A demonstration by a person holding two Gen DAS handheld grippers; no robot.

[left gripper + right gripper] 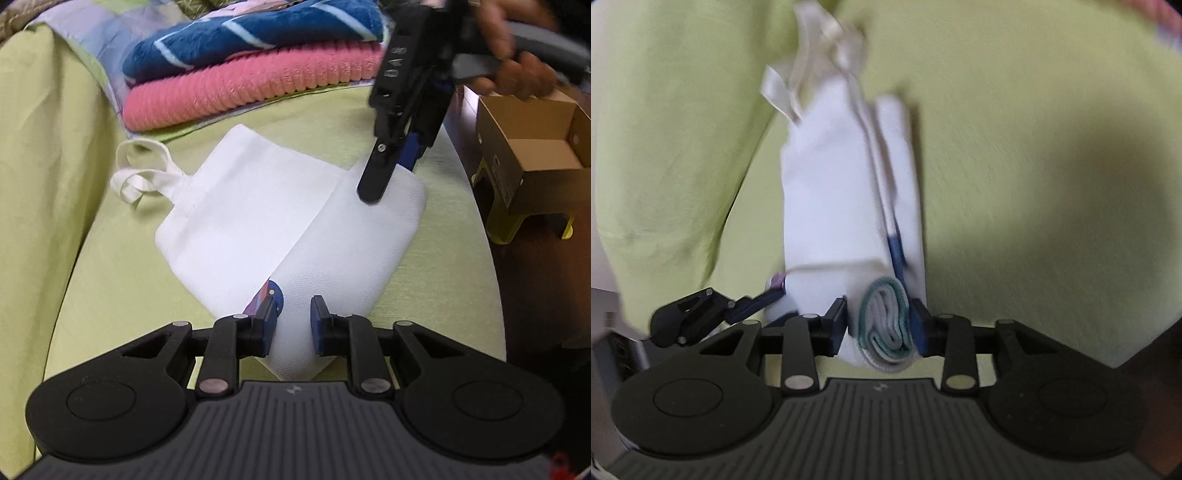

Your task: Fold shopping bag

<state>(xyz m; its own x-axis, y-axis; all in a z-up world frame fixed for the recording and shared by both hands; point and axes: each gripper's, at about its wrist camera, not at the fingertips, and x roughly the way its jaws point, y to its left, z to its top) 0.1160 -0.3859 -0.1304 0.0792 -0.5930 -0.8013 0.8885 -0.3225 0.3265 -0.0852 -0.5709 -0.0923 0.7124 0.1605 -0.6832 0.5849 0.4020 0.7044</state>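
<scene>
Left wrist view: white shopping bag (258,221) on green bedcover (74,184), towels (251,62) behind.

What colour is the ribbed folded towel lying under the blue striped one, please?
Pink; the ribbed folded towel shows best in the left wrist view.

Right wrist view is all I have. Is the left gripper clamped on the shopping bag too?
Observer: No. The left gripper is open, with its fingers straddling the near edge of the shopping bag.
Operator: Anything beyond the handles?
Observer: A blue striped towel stacked on a pink towel, lying past the handles and apart from them.
Operator: Anything off the green cover?
Observer: An open cardboard box on a yellow-green stool, beside the cover's edge and near the hand holding the right gripper.
</scene>
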